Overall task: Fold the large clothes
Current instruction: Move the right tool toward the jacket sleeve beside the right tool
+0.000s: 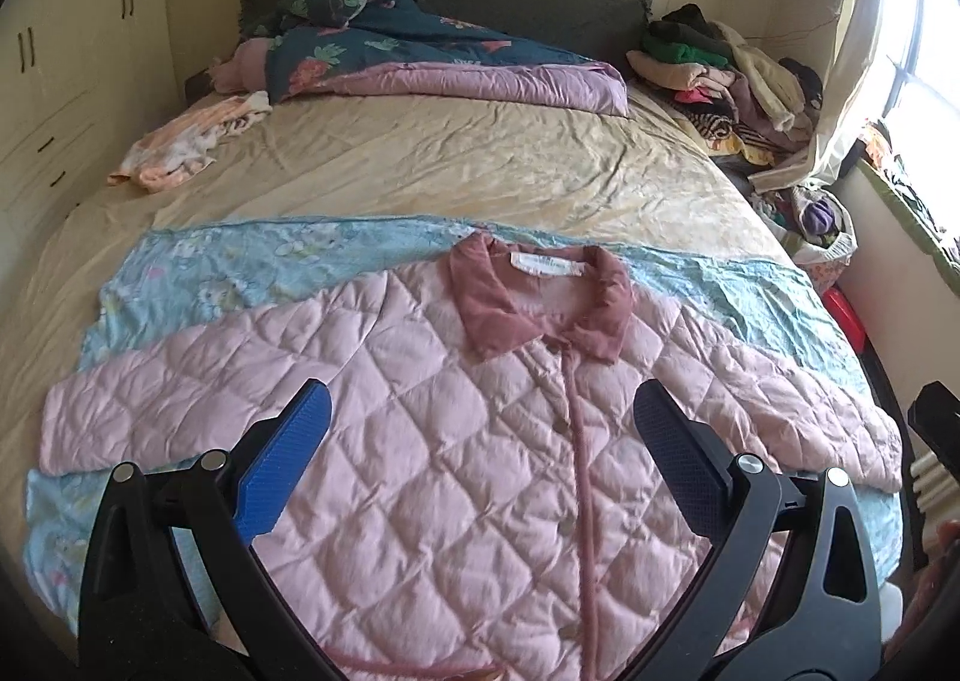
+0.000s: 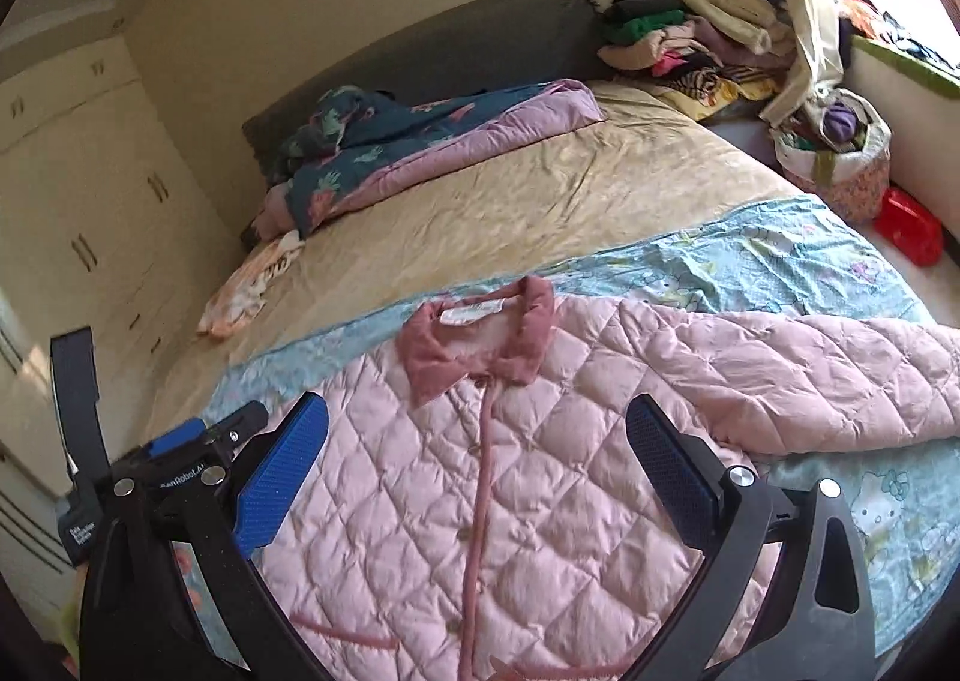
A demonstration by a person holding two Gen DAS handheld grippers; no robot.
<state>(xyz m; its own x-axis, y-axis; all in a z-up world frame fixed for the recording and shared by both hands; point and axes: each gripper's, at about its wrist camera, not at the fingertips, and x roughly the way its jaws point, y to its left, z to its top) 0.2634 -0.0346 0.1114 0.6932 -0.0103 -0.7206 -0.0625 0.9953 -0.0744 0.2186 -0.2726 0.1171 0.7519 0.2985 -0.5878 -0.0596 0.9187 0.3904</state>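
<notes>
Bed (image 1: 480, 165): tan sheet, filling mid-frame.
Blue sheet (image 1: 198, 273): spread across the bed's near end.
Jacket (image 1: 456, 441): pink quilted, flat on the blue sheet, lower centre.
Wardrobe (image 1: 54, 81): cream, left edge.
Window (image 1: 924, 51): bright, upper right.
Left gripper (image 1: 480, 465): spread wide, empty.
Right gripper (image 2: 477, 471): spread wide, empty.

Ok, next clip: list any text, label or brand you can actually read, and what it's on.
"GenRobot.AI", partly cut off: left gripper body, seen from the right wrist camera.
White lettering, roughly "Data ... System": too small to read, same gripper's lower part.
Neck label inside the pink quilted jacket collar: print too blurred.
Nothing else readable.
</notes>
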